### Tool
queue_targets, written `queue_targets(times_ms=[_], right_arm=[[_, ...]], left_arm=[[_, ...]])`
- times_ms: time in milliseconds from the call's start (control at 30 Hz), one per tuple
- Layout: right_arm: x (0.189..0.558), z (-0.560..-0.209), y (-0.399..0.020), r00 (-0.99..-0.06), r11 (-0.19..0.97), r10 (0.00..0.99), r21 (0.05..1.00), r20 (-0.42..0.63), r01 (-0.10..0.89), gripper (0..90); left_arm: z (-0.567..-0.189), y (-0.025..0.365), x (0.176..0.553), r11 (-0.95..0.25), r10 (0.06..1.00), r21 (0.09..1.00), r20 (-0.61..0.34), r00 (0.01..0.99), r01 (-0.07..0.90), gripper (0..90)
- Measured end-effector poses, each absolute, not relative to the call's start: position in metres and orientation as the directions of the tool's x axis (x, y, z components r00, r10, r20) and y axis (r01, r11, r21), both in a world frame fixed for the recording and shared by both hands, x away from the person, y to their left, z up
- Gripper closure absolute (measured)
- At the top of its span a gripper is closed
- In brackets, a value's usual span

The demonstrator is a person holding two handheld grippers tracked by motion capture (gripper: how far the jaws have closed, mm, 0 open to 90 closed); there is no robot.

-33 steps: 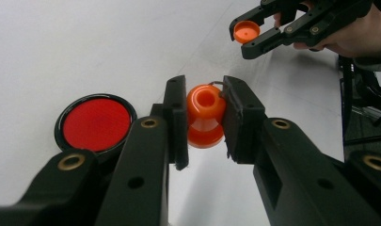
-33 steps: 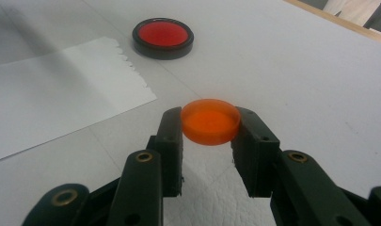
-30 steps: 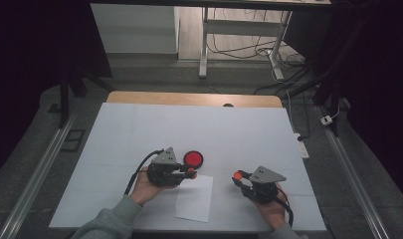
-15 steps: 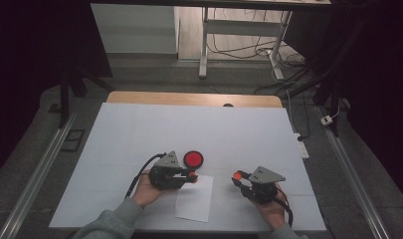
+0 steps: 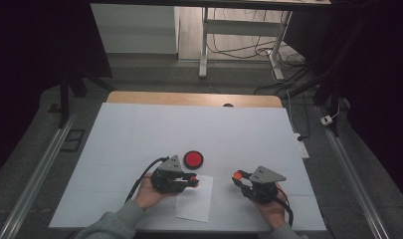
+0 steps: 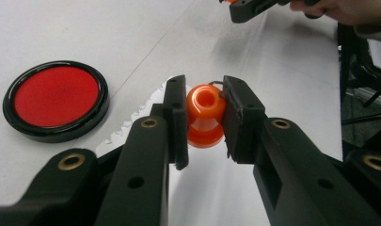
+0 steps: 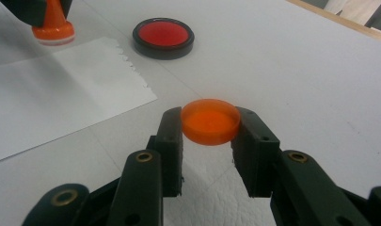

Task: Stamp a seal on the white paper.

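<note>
Both hands rest low on the white worktop (image 5: 139, 129). The left gripper (image 6: 204, 117) clamps an orange stamp (image 6: 205, 114) over the paper sheet (image 5: 195, 198); the right gripper (image 7: 210, 123) clamps its orange cap (image 7: 210, 121). The round ink pad (image 5: 193, 159), apparently uncovered, shows red ink.

The left gripper (image 5: 193, 179), clamped on the orange stamp (image 5: 192, 178), has drifted a little to the right and towards the near edge of the worktop. A moment ago the stamp sat close under the red ink pad (image 5: 193, 159), almost touching its near rim. Now there is a clear strip of white between the two, and the stamp hangs over the far left corner of the paper sheet (image 5: 195, 199) instead.
</note>
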State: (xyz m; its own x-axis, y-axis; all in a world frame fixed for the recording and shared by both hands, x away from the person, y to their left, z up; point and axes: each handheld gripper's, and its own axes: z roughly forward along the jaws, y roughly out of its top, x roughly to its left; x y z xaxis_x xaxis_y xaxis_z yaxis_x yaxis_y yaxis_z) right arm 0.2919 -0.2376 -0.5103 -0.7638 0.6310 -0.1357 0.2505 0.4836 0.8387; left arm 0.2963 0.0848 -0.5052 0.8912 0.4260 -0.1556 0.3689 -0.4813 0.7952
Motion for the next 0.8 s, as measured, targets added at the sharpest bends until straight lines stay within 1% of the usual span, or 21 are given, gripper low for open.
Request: queue_targets(times_ms=[367, 800], right_arm=[[0.292, -0.510, -0.238, -0.763, 0.484, 0.632, 0.839, -0.139, 0.248, 63.8], [0.292, -0.510, -0.238, -0.764, 0.484, 0.630, 0.839, -0.138, 0.247, 63.8]], left_arm=[[-0.520, 0.077, 0.297, -0.521, 0.431, 0.770, -0.135, 0.892, 0.368, 72.3], [-0.527, 0.072, 0.295, -0.544, 0.436, 0.758, -0.112, 0.893, 0.361, 72.3]])
